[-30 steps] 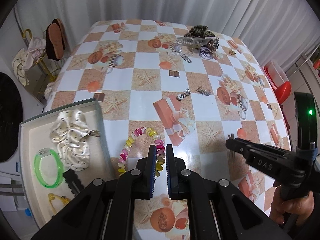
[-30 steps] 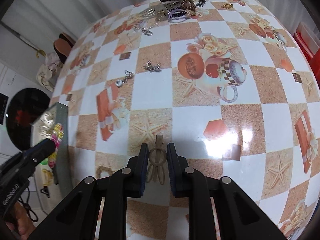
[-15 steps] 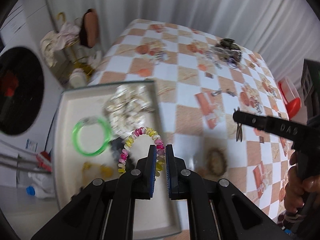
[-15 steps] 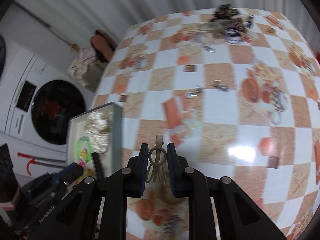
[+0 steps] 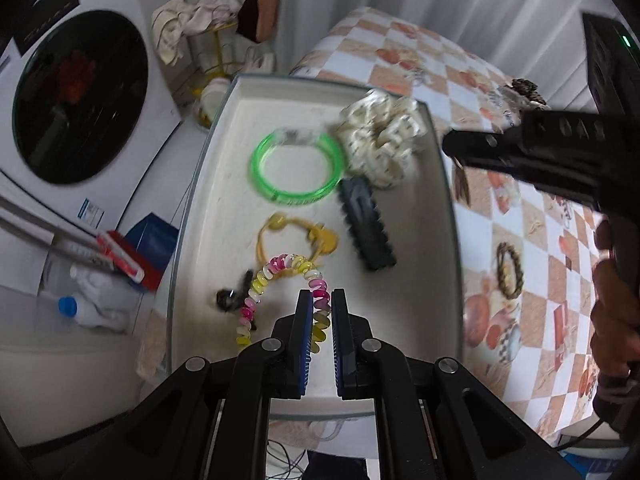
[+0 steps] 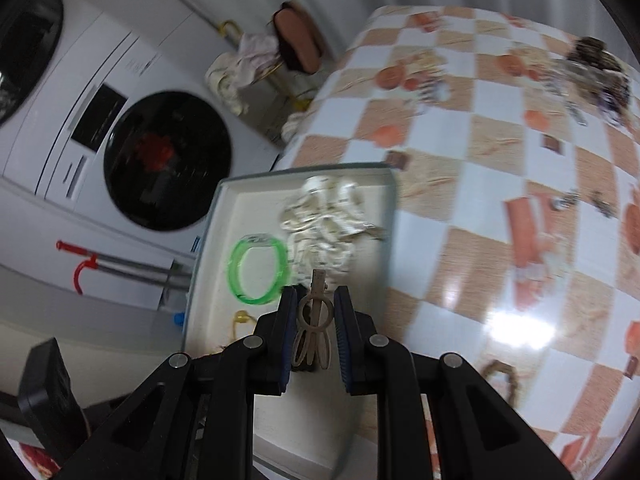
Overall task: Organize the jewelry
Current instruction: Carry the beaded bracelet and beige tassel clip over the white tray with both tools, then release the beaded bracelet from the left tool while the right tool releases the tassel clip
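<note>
My left gripper [image 5: 322, 300] is shut on a pink and yellow spiral hair tie [image 5: 280, 272], which hangs over the near part of the white tray [image 5: 444, 264]. In the tray lie a green bangle [image 5: 298, 168], a cream scrunchie [image 5: 380, 136], a black hair clip [image 5: 366, 226], a yellow hair tie [image 5: 296, 240] and a small black piece [image 5: 230, 298]. My right gripper [image 6: 314, 294] is shut on a beige hair clip [image 6: 314, 320] above the tray's [image 6: 208, 240] near right part, just in front of the bangle [image 6: 258, 272] and scrunchie [image 6: 324, 220]. In the left wrist view it [image 5: 456, 148] reaches over the tray's right rim.
The tray sits at the left edge of a table with a checked cloth [image 6: 500, 184]. A braided ring [image 5: 510, 268] lies on the cloth beside the tray. A heap of jewelry [image 6: 596, 72] is at the far side. A washing machine [image 5: 76, 96] stands left of the table.
Both grippers swung left from above the checked cloth to above the tray, each keeping its hold. The spiral hair tie and the beige clip travelled with them.
</note>
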